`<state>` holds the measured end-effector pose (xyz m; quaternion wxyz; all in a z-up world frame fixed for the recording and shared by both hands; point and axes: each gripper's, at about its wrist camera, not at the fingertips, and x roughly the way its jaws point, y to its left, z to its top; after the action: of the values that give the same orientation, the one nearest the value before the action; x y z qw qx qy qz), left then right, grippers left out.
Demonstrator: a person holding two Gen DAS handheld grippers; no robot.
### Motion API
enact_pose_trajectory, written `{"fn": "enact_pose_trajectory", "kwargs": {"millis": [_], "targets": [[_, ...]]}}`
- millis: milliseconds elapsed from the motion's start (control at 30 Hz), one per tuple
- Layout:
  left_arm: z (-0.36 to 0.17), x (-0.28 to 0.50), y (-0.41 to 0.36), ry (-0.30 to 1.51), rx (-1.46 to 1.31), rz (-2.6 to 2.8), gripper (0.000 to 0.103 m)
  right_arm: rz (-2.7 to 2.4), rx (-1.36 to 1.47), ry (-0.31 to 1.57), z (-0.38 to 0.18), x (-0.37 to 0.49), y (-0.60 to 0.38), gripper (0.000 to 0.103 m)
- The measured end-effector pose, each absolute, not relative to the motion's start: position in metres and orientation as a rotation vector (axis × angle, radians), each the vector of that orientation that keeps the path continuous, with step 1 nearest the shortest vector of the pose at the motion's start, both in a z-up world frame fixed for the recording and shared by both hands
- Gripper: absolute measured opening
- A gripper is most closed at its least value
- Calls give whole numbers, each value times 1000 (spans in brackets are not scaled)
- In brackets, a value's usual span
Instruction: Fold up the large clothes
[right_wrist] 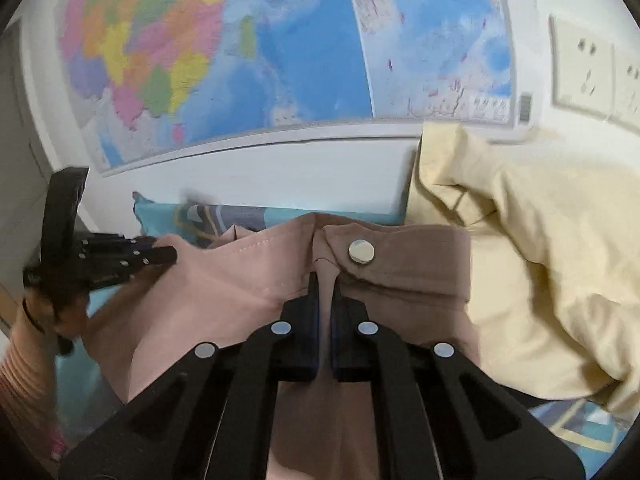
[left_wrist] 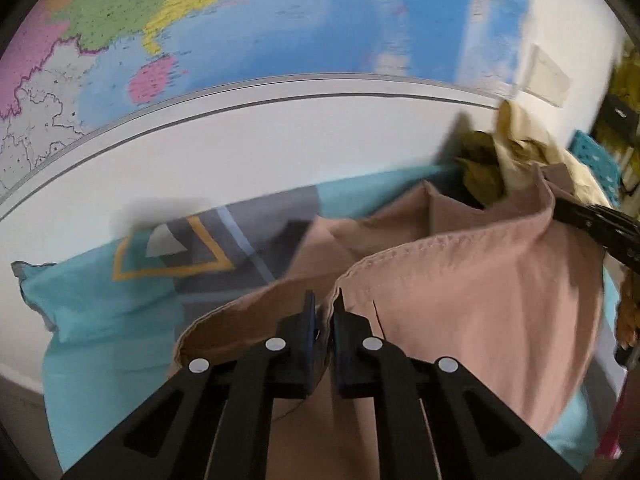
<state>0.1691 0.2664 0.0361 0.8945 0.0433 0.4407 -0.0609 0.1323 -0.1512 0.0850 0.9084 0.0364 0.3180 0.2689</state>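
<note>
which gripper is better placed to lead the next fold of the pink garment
Probably the right gripper: it is shut on the dusty-pink cotton garment at the waistband beside the round silver metal button, a stiff, easily tracked edge. The left gripper pinches a plain stitched hem, better suited to following.

I note a colourful wall map above a teal patterned bedsheet. I see a cream yellow quilt bunched at the right, and 2 wall sockets beyond it.
</note>
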Motion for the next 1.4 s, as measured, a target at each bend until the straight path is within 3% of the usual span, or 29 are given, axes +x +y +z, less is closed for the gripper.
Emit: {"fn": "enact_pose_trajectory", "kwargs": {"millis": [67,200,267,367,567,633,900,1067,1100,1133,1167,1200,1233,1267,1400], "targets": [[25,182,262,937,165,-16,27,523,23,710,72,147,-133,5],[19,184,283,970,80,0,35,484,-49,808,40,169,-115,8],[37,162,299,898,37,-8,56,478,-60,803,38,169,-112,10],[55,125,320,820,19,-1,73,495,-66,819,41,169,-111,25],[47,68,348,853,-51,-33,81,601,17,696,74,111,-158,66],[34,51,349,865,-78,-65,85,601,36,642,80,88,-179,88],[-20,22,335,934,-105,-135,96,569,147,801,7,54,-247,96],[-40,28,317,959,-107,-195,96,657,237,824,-20,60,-243,93],[-40,29,315,958,-106,-197,94,687,244,832,-21,62,-240,69],[-39,29,314,955,-111,-189,80,713,278,856,-22,66,-237,38],[-37,30,313,955,-130,-173,53,724,312,878,-23,70,-234,25],[-34,31,313,971,-167,-192,40,753,338,886,-22,71,-234,14],[-31,31,314,977,-194,-200,24,780,363,877,-16,67,-236,13],[-25,30,316,979,-232,-202,17,804,384,866,-9,61,-238,12],[9,11,327,949,-354,-240,11,893,457,808,32,26,-253,8]]}}
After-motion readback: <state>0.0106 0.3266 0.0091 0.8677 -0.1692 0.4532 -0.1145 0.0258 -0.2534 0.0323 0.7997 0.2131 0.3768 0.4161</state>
